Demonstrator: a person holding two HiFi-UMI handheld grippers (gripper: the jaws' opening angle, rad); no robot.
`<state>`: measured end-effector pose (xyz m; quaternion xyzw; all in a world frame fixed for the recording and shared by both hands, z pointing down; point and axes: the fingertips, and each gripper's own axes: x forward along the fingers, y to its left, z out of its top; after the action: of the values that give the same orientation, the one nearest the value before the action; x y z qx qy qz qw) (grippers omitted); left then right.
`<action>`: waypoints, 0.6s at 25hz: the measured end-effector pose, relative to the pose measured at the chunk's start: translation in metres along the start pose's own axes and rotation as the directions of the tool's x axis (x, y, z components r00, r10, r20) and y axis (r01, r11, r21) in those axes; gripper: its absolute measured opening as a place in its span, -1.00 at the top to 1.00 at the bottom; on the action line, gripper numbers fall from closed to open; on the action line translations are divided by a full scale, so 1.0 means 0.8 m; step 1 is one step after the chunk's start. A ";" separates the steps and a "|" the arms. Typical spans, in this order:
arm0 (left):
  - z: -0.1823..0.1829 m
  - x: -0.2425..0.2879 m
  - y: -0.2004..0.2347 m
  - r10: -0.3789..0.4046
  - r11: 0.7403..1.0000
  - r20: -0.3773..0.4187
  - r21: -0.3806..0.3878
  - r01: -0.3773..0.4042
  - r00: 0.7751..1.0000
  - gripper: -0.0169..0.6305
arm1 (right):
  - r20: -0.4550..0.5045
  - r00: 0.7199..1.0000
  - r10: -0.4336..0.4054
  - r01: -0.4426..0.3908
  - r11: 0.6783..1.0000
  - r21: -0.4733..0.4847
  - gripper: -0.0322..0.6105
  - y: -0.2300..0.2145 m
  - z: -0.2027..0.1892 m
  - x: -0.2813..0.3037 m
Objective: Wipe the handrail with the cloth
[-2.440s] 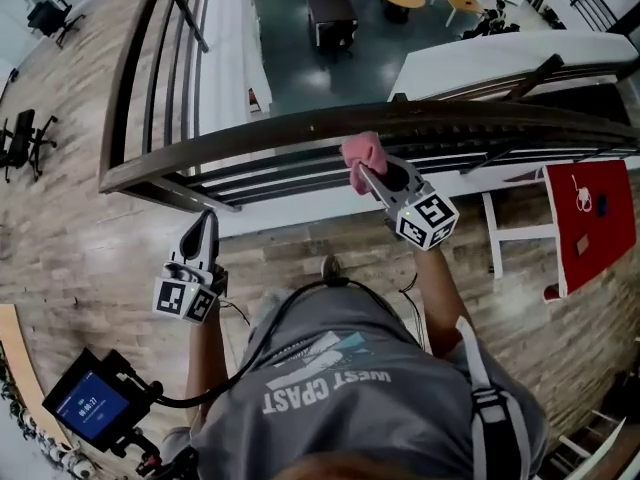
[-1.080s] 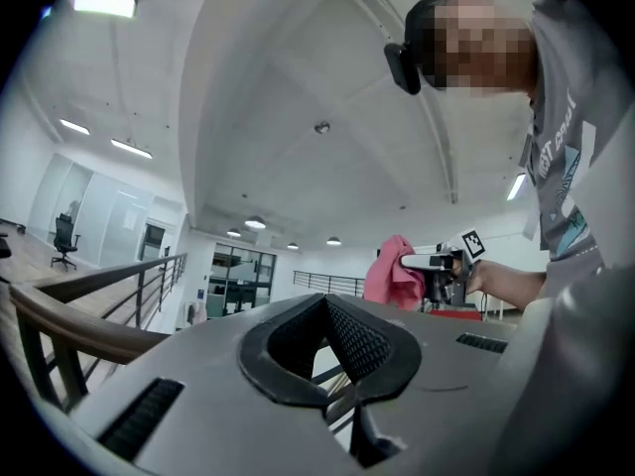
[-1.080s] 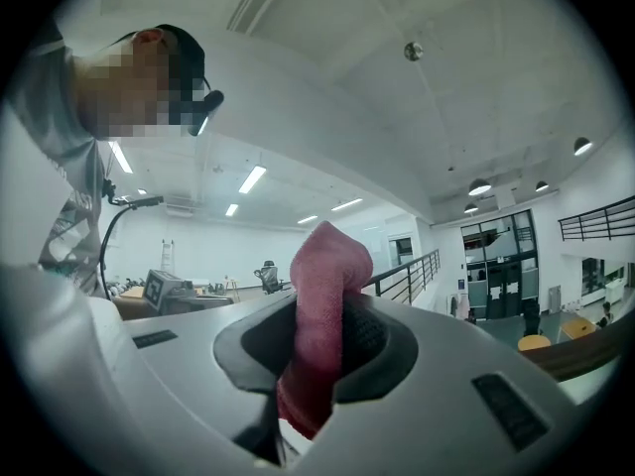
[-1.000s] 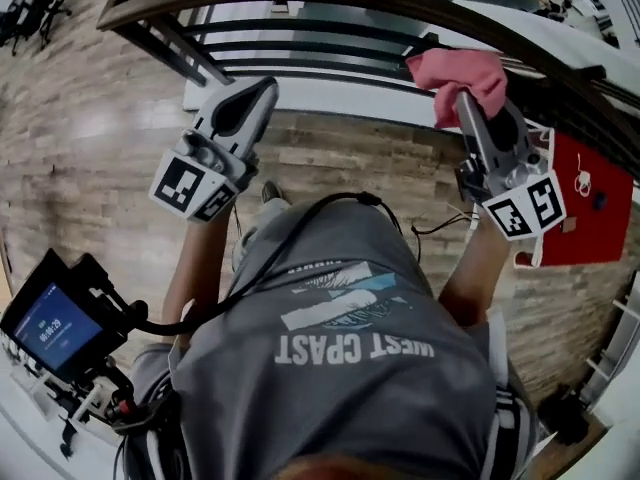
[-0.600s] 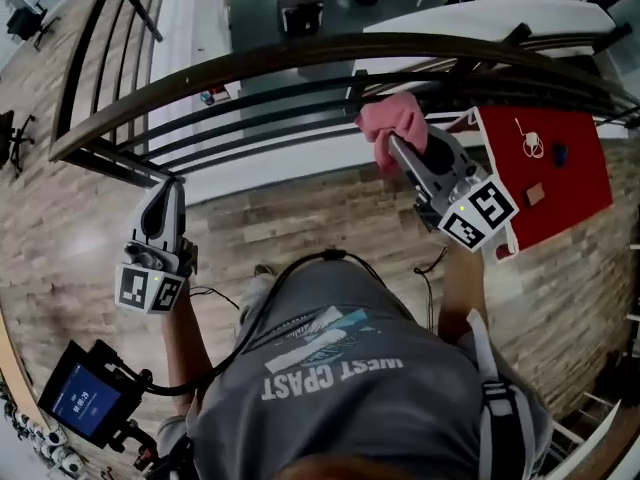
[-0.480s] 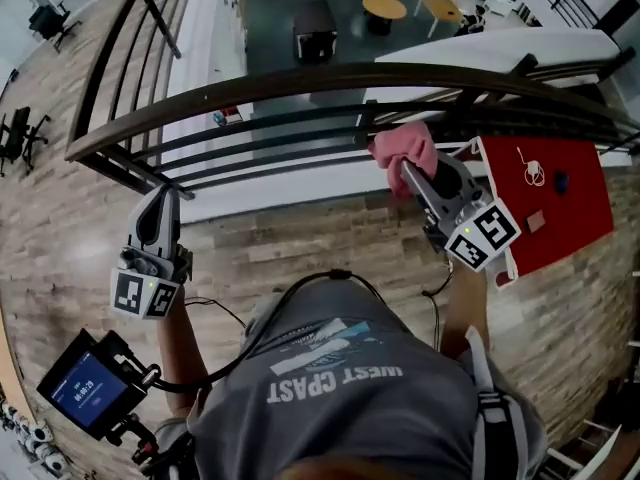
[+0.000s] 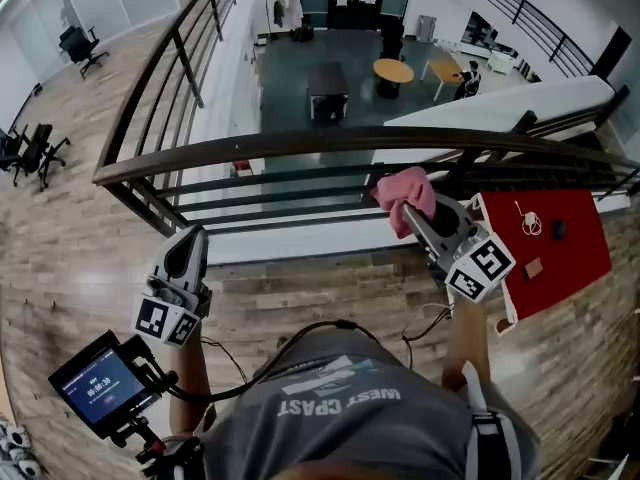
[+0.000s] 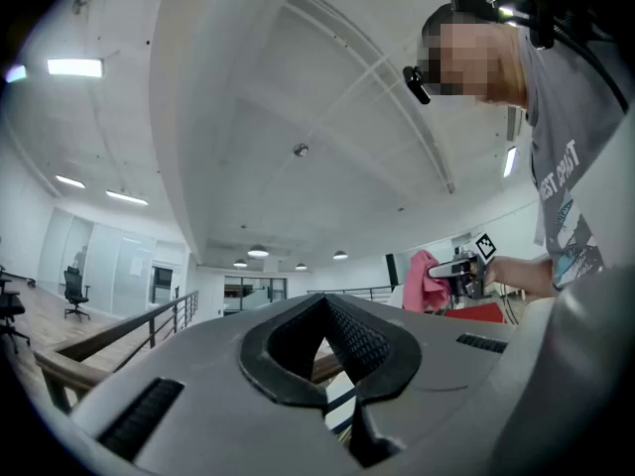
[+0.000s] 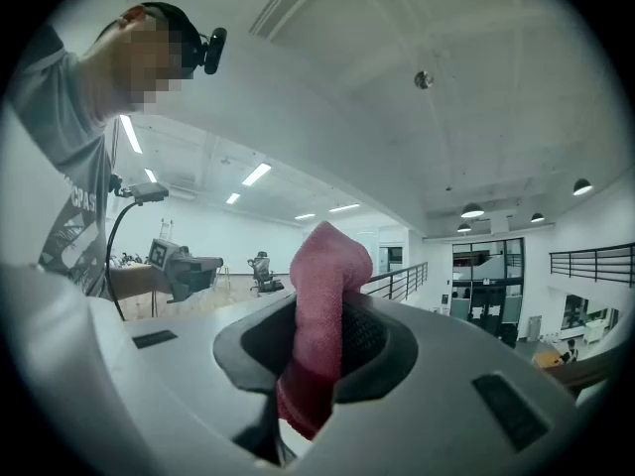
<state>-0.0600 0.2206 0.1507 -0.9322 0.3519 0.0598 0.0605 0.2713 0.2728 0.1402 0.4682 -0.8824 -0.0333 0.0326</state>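
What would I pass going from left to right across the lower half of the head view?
Small screen → left gripper → pink cloth → red board.

"WEST COAST" upside down on grey shirt (image 7: 345,404)

Cloth (image 7: 404,190): pink, soft nubby weave, matt. Handrail (image 7: 300,145): dark brown, smooth, faint sheen. Bars (image 7: 300,183) beneath: dark, metal-looking. Floor (image 7: 70,228): wood-look planks, satin. Left gripper (image 7: 191,236) and right gripper (image 7: 410,213): matt grey plastic shells, ribbed black pads (image 8: 359,341).
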 end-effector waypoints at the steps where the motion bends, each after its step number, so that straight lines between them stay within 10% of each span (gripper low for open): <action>1: -0.002 0.002 -0.001 -0.001 1.000 -0.001 -0.002 0.001 1.000 0.93 | -0.005 1.000 0.005 -0.005 1.000 0.004 0.73 -0.001 -0.002 0.002; 15: -0.065 0.053 -0.057 -0.105 0.981 -0.048 -0.169 0.095 0.993 0.93 | -0.039 0.999 0.009 -0.006 0.996 0.093 0.73 -0.005 -0.036 0.020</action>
<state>0.0054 0.2189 0.1988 -0.9518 0.3000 0.0594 -0.0246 0.2679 0.2567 0.1690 0.4664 -0.8840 0.0170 0.0281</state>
